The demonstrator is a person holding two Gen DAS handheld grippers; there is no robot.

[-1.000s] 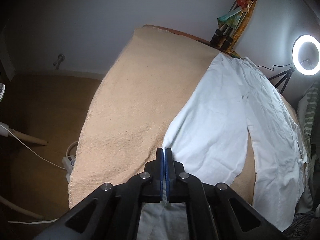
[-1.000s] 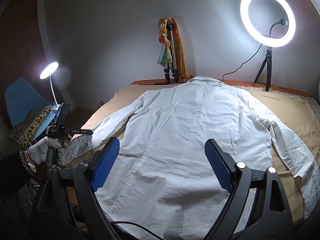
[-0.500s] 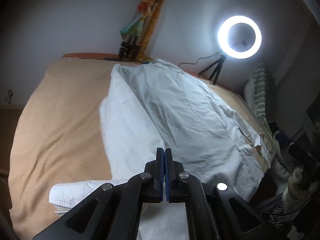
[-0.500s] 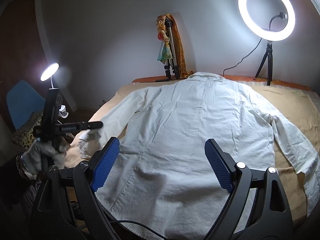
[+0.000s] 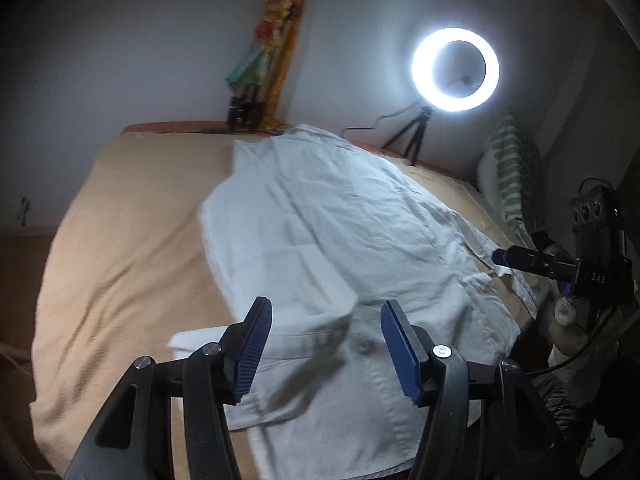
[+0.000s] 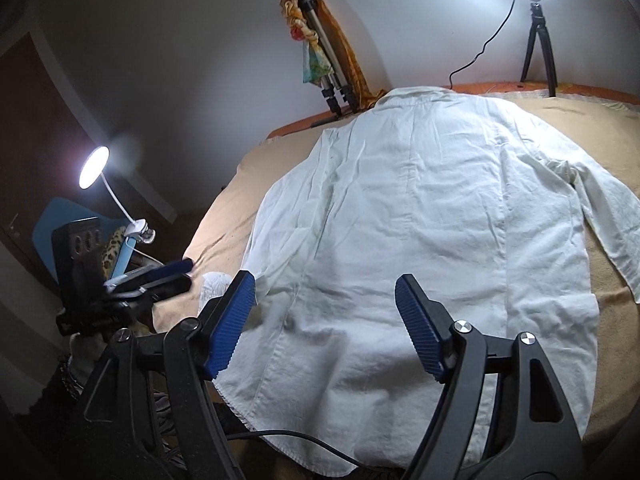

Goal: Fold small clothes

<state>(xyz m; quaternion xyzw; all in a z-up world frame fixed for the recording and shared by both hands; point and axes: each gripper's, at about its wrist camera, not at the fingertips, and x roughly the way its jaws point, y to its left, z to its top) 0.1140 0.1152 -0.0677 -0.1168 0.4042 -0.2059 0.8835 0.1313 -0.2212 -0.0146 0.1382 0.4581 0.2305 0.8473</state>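
Observation:
A white long-sleeved shirt [image 6: 420, 220] lies back-up on a tan blanket [image 6: 224, 232] over a bed, collar at the far end. Its left sleeve is folded in over the body, with the cuff [image 5: 200, 338] near the hem in the left wrist view. The right sleeve [image 6: 608, 216] lies spread out to the right. My left gripper [image 5: 326, 344] is open and empty just above the folded sleeve and hem; it also shows in the right wrist view [image 6: 176, 276]. My right gripper [image 6: 324, 324] is open and empty above the shirt's hem; it also shows in the left wrist view [image 5: 520, 260].
A lit ring light on a tripod [image 5: 454, 68] and a folded tripod wrapped in cloth [image 6: 324, 60] stand at the bed's far edge. A desk lamp [image 6: 94, 166] and a blue chair [image 6: 60, 216] stand left of the bed. A striped pillow [image 5: 512, 176] leans at the right.
My left gripper carried the left sleeve across onto the shirt's body, then opened and let it go. My right gripper stayed open and tilted a little lower over the hem.

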